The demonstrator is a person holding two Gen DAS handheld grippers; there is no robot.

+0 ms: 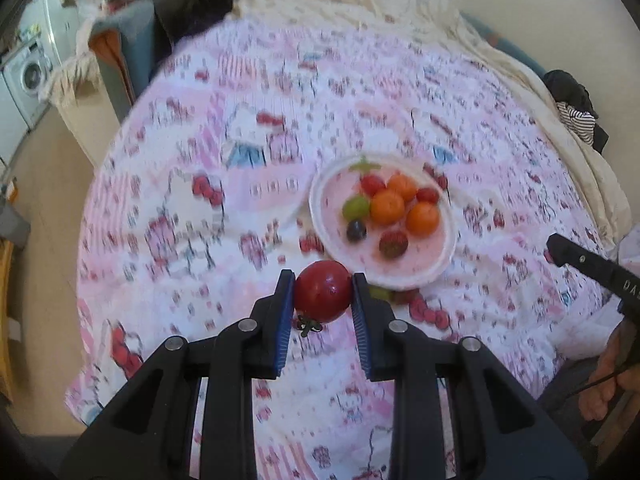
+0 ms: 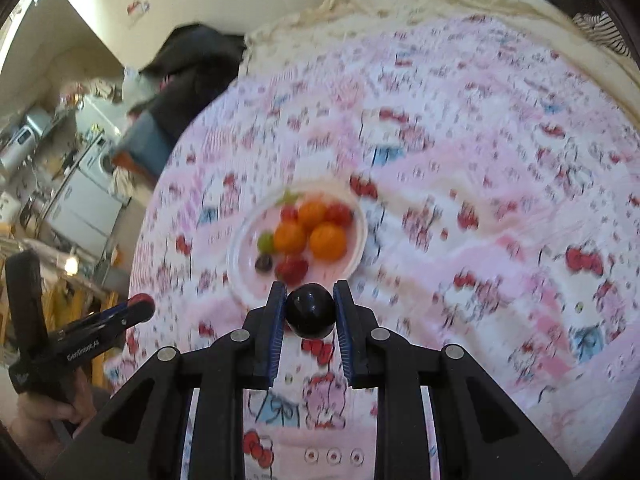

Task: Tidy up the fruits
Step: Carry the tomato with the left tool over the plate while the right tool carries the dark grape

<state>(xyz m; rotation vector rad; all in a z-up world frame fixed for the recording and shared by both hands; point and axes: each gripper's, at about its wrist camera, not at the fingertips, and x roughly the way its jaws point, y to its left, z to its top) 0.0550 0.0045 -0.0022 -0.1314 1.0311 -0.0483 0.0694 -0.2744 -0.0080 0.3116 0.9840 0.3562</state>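
Observation:
My left gripper [image 1: 323, 292] is shut on a red tomato [image 1: 322, 291] with a dark stem below it, held above the bed just short of the white plate [image 1: 332, 240]. The plate holds three oranges [image 1: 387, 207], a green grape [image 1: 355, 207], a dark grape [image 1: 356, 231] and several red fruits. Small green and red fruits [image 1: 394, 294] lie on the bedcover by the plate's near rim. My right gripper [image 2: 309, 312] is shut on a black round fruit [image 2: 309, 312], held in the air before the same plate [image 2: 244, 284]. The left gripper [image 2: 140, 309] with its red tomato shows at the left of the right wrist view.
A pink patterned bedcover [image 1: 224, 208] spreads over the bed, with a cream blanket [image 1: 500, 60] bunched at the far side. Dark clothes [image 1: 188, 4] and a grey bag sit at the far left corner. A washing machine [image 1: 30, 76] stands beyond. A hand [image 1: 608, 380] holds the other gripper's handle.

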